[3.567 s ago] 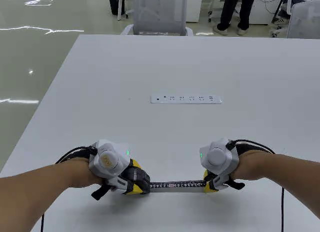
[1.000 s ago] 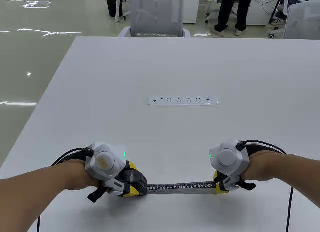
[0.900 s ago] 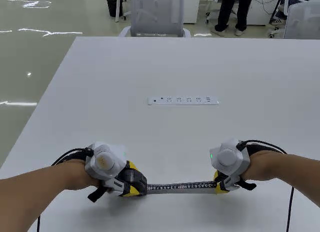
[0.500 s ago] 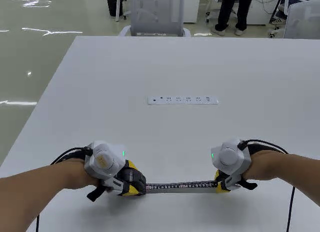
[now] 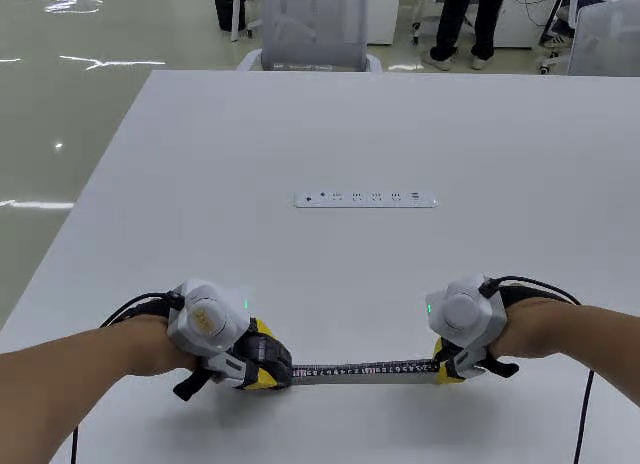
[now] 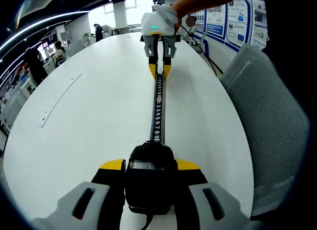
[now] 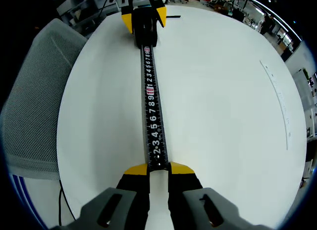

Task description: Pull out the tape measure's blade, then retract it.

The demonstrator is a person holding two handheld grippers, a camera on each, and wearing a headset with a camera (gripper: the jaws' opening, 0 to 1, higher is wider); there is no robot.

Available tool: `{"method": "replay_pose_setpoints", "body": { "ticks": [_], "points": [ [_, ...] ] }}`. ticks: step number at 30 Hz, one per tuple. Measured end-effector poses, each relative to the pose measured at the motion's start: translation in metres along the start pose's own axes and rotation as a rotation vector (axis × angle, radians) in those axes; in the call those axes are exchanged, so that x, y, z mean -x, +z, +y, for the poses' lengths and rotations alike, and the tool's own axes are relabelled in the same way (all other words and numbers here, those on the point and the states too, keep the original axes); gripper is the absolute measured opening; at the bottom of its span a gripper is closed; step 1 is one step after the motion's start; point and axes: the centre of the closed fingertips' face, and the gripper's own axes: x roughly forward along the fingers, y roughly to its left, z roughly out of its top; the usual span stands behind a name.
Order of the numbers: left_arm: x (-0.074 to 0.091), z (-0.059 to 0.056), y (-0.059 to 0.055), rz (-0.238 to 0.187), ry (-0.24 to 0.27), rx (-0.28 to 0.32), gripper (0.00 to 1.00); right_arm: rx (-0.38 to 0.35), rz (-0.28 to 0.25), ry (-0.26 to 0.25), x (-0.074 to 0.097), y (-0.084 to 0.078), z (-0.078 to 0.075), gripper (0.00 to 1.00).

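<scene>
A black and yellow tape measure (image 5: pixel 270 362) lies low over the white table (image 5: pixel 360 134), near its front edge. My left gripper (image 5: pixel 250 366) is shut on its case (image 6: pixel 150 178). The numbered blade (image 5: pixel 365 368) runs out straight to the right, just above the tabletop. My right gripper (image 5: pixel 445 368) is shut on the blade's end. In the right gripper view the blade (image 7: pixel 151 106) leads from my right gripper (image 7: pixel 158 169) up to the case (image 7: pixel 144 24). In the left gripper view the blade (image 6: pixel 157 101) reaches the right gripper (image 6: pixel 159 66).
A white power strip (image 5: pixel 366 199) lies flat in the middle of the table. A grey mesh chair (image 6: pixel 272 116) stands close behind me at the table's near edge. Another chair (image 5: pixel 315 24) and standing people (image 5: pixel 475 19) are beyond the far edge.
The blade is longer than 3.6 s ago: my right gripper has drawn its end further to the right, slowing over the last second. The left gripper has stayed on the case.
</scene>
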Motion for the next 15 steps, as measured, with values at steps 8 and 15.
{"method": "replay_pose_setpoints", "body": {
  "ticks": [8, 15],
  "points": [
    [0.0002, -0.0003, 0.0005, 0.000, 0.000, 0.001, 0.33, -0.020, -0.001, -0.003, 0.0017, -0.0036, -0.0004, 0.11],
    [0.0002, -0.0006, 0.0006, -0.001, -0.001, 0.001, 0.33, -0.017, 0.003, -0.008, 0.0024, -0.0069, -0.0009, 0.11]
  ]
}}
